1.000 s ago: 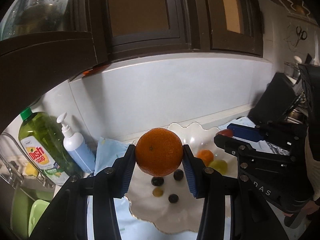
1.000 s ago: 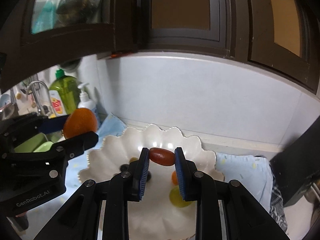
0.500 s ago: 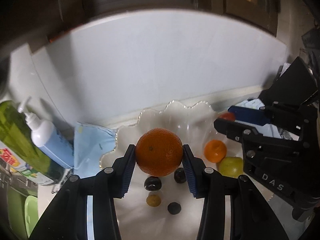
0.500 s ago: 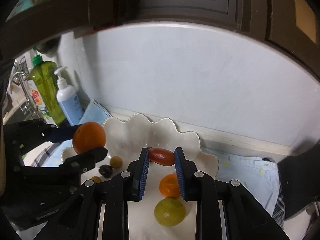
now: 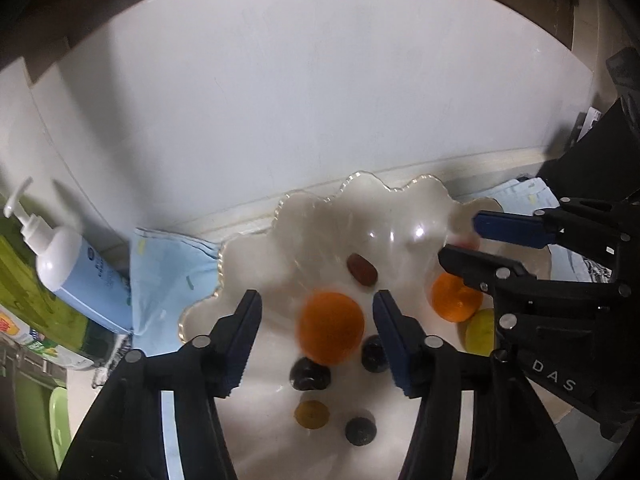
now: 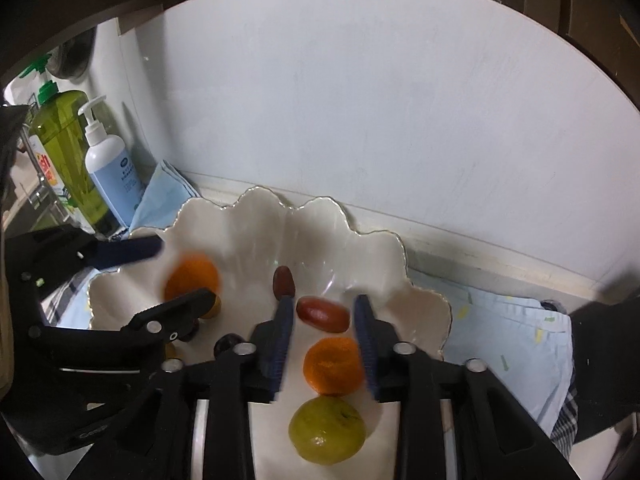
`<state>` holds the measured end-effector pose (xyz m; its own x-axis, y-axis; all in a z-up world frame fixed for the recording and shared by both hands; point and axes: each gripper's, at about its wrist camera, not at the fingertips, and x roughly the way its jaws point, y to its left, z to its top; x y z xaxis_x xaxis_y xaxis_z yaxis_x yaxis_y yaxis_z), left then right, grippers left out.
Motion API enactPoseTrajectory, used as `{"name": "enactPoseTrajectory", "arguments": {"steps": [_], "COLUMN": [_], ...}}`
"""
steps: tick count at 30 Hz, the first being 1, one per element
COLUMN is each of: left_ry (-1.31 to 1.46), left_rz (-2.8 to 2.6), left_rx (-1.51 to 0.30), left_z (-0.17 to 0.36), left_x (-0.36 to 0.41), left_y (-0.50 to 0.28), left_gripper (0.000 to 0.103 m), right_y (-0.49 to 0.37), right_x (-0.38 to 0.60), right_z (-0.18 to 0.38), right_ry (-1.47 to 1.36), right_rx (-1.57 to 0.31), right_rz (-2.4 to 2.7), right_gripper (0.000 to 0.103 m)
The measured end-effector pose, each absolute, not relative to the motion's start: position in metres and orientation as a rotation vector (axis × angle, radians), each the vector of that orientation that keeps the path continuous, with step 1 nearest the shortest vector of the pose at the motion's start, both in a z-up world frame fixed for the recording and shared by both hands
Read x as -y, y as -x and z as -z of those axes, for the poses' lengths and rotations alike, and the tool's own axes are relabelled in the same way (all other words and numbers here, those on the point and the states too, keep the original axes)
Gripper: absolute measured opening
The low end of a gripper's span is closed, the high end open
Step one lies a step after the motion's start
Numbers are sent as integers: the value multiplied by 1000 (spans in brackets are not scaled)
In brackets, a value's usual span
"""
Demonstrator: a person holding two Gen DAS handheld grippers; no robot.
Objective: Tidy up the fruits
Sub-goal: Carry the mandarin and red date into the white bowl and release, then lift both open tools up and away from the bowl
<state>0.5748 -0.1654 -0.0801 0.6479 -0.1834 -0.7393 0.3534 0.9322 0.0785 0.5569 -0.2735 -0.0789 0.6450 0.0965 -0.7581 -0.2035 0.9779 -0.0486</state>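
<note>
A white scalloped bowl holds the fruit. My left gripper is open above it; the large orange, blurred, sits free between the jaws and also shows in the right wrist view. My right gripper is open; a red date lies between its jaws, free of the pads. A second brown date, a small orange and a green-yellow fruit lie in the bowl, with dark berries.
A blue pump bottle and a green dish-soap bottle stand at the left by the sink. A light blue cloth lies under the bowl. A white wall rises behind. A black object stands at the right.
Both grippers have moved down over the bowl and opened. The left has let go of the large orange and the right has let go of the red date.
</note>
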Motion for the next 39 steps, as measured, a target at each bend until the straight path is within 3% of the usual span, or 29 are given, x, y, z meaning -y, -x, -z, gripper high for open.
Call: {"name": "enactPoseTrajectory", "arguments": {"steps": [6,11,15,25,39], "left_ry": [-243,-257,-223,-156,-150], "left_rz": [234,180,164,103,104], "left_rx": [-779,-737,-718,-605,-429], "left_z": [75,69,63,30,-22], "left_x": [162,155,145,117,88], "left_y": [-569,-553,-531,-444,-309], "left_gripper": [68,76,82,101,103], "right_y": [-552,-537,-517,-424,-291], "right_x": [279,283,287,279,251], "right_z": [79,74,66,26,-21], "right_ry": [126,114,90,64,54], "right_rx": [-852,-823,-794,-646,-489], "right_rz": [-144,-104,-83,-33,-21], "right_gripper": [51,68,70,90,94]}}
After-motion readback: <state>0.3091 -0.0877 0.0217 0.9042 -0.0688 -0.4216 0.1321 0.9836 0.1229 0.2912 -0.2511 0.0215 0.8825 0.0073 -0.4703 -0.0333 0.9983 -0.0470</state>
